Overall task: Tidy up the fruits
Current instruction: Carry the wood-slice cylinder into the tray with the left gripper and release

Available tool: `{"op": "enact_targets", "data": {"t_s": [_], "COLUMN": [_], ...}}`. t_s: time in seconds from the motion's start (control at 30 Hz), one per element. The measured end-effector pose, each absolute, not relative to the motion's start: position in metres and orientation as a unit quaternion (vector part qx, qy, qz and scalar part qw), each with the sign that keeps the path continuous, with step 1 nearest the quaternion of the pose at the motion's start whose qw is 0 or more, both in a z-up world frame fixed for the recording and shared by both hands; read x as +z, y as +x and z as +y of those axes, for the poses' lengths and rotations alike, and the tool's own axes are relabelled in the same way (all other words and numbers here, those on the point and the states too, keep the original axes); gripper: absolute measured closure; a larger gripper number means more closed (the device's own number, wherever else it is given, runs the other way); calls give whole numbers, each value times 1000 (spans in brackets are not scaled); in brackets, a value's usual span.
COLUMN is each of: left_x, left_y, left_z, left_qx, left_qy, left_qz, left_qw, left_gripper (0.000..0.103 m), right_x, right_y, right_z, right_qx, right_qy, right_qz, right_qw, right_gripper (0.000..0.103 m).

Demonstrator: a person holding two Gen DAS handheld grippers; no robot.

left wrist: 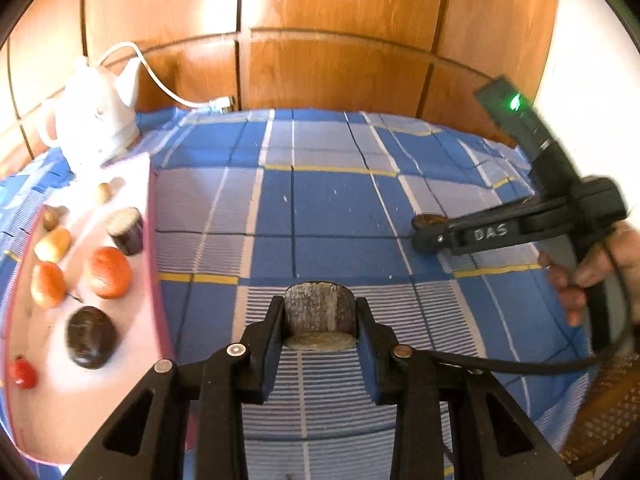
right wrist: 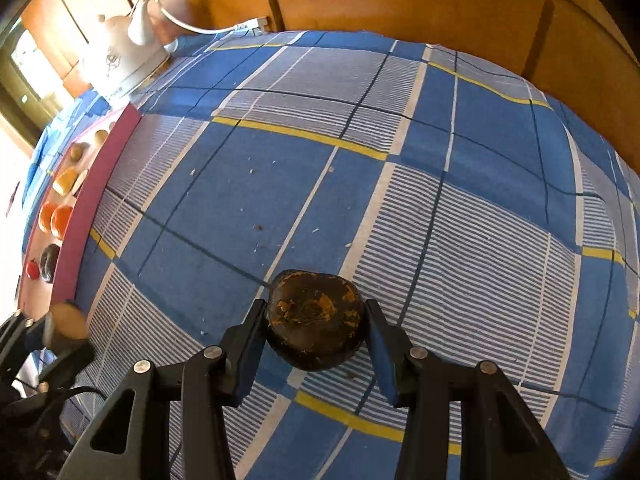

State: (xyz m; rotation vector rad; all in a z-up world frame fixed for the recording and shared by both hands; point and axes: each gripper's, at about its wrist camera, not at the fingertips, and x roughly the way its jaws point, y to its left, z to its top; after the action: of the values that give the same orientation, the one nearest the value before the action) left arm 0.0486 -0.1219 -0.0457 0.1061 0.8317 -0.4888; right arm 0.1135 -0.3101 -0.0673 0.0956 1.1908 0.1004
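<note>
Wood-panelled walls (left wrist: 328, 56) rise behind a table covered with a blue, white and yellow checked cloth (left wrist: 320, 200). At the far left corner stands a white kettle (left wrist: 94, 116), its white cord (left wrist: 160, 84) trailing off toward the wall.

Left tool (left wrist: 320, 330): its two fingers press on either side of a short dark cylinder (left wrist: 320, 312), a cut piece whose axis runs forward along the fingers, its pale flat end toward the camera. In the right wrist view the same piece (right wrist: 70, 322) is only a blurred pale disc at the left edge.

Right tool (right wrist: 316, 326): its jaws are closed against a dark brown rounded fruit (right wrist: 316, 314) with orange patches of peeled skin, its wider side running across between the fingers. From the left wrist view only a brown sliver of it (left wrist: 428, 221) shows past the fingertip, and the tool's side (left wrist: 480, 236) carries raised letters reading "DAS". A green light (left wrist: 516, 102) glows on the black bar above it. The person's right hand (left wrist: 592, 272) is cut off by the frame edge.

Left of the cloth lies a pink-rimmed tray (left wrist: 154, 248) holding another dark cylinder (left wrist: 126, 230), two orange fruits (left wrist: 108, 272), a yellowish one (left wrist: 52, 244), a dark round one (left wrist: 91, 336), a small red one (left wrist: 23, 372) and some small brownish pieces (left wrist: 102, 192) too blurred to identify.
</note>
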Motion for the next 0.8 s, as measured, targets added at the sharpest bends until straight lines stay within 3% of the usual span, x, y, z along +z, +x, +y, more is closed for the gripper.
{"op": "enact_targets", "data": {"t_s": [0.4,0.8], "left_x": [3,15], "left_y": [30,22], "left_z": [-83,-66], "left_qx": [-199,-182], "left_qy": [29,19], "left_qz": [361,356], "left_qw": [910,916], "left_gripper": [69,69], "right_x": [-66,-67], "right_y": [116,115], "right_z": [-303,-299], "right_qx": [43,41], "right_qy": [9,-13], "right_qz": [556,555], "right_qw": [830,830], "right_gripper": [55,55]}}
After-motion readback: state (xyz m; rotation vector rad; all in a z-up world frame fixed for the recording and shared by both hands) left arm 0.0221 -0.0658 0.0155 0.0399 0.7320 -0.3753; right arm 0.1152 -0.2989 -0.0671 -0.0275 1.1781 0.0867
